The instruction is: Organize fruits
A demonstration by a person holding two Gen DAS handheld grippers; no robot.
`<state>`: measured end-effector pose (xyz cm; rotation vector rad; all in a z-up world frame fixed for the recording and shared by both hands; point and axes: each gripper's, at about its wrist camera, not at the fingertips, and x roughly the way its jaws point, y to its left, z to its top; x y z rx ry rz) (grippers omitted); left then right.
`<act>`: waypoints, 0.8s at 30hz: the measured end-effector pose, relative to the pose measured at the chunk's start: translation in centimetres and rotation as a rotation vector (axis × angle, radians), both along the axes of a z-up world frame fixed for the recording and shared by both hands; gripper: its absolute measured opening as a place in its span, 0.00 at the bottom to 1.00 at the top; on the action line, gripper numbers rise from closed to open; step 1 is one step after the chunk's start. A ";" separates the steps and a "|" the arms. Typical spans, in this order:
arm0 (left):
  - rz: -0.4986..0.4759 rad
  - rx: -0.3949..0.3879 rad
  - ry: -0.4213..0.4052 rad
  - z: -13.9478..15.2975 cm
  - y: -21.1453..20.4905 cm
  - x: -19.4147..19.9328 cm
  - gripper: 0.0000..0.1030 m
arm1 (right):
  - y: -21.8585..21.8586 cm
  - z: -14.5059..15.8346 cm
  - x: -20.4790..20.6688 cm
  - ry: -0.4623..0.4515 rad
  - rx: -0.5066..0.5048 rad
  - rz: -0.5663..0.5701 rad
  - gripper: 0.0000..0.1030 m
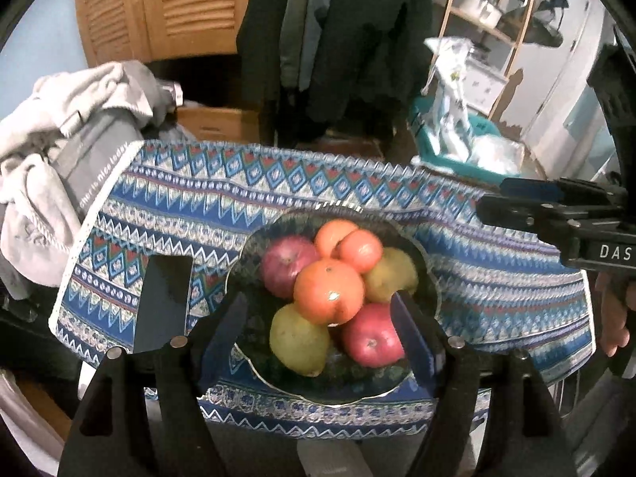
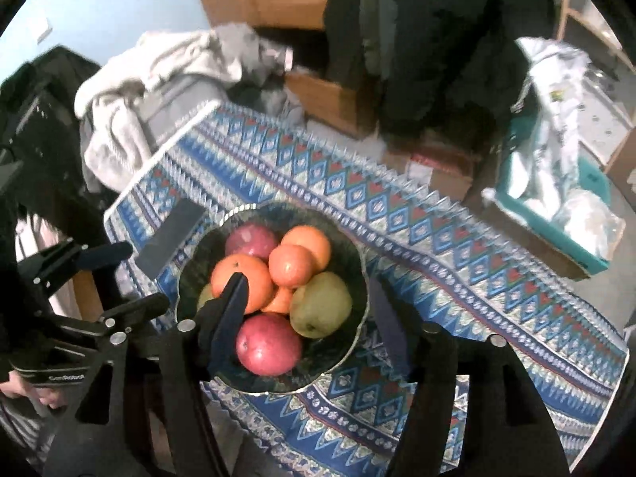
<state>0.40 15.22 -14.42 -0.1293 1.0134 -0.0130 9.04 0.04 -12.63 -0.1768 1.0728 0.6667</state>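
Left to right. At the far left a heap of pale laundry (image 1: pixel 51 151) spills over a grey case just beside the worktop (image 1: pixel 497 278), which is covered by a blue patterned cloth. A dark flat slab (image 1: pixel 163 302) lies on the cloth to the left of the bowl; what it is cannot be told.

The left claw (image 1: pixel 322 330) hangs above the near rim of the dark bowl (image 1: pixel 431 286), its two fingers spread wide to either side of the pile and holding nothing; that stance would let it descend over a single fruit.

All the fruit sits heaped in the bowl: two red apples (image 1: pixel 371 338), about three oranges (image 1: pixel 329 292), with one riding on top, and two yellow-green pears (image 1: pixel 296 340), each touching its neighbours. The curved wall keeps the round fruit from rolling out.

The right claw (image 2: pixel 308 310) is likewise spread and empty, its left finger over an orange (image 2: pixel 242 282) and its right finger outside the bowl's rim.

Such a heap suits either fruit gathered into the bowl or fruit waiting to be sorted out of it.

At the far right, beyond the worktop, a teal bin (image 2: pixel 596 254) holds white bags.
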 end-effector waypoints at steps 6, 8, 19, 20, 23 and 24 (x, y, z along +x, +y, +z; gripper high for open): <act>-0.001 0.060 -0.079 3.3 -1.2 -0.8 0.83 | -2.6 3.7 -1.0 -0.080 0.032 -0.061 0.71; -0.002 0.076 -0.098 4.3 -1.6 -1.1 0.83 | -3.5 4.9 -1.4 -0.108 0.041 -0.082 0.73; -0.002 0.107 -0.212 9.1 -3.7 -2.1 0.87 | -7.6 9.9 -3.9 -0.270 0.073 -0.154 0.80; -0.005 0.109 -0.225 9.5 -3.9 -2.3 0.89 | -7.8 10.2 -4.1 -0.278 0.079 -0.156 0.80; -0.004 0.132 -0.262 10.5 -4.5 -2.6 0.92 | -8.5 11.1 -4.8 -0.317 0.082 -0.174 0.81; -0.005 0.137 -0.268 10.7 -4.7 -2.7 0.93 | -8.6 11.4 -5.0 -0.331 0.075 -0.178 0.81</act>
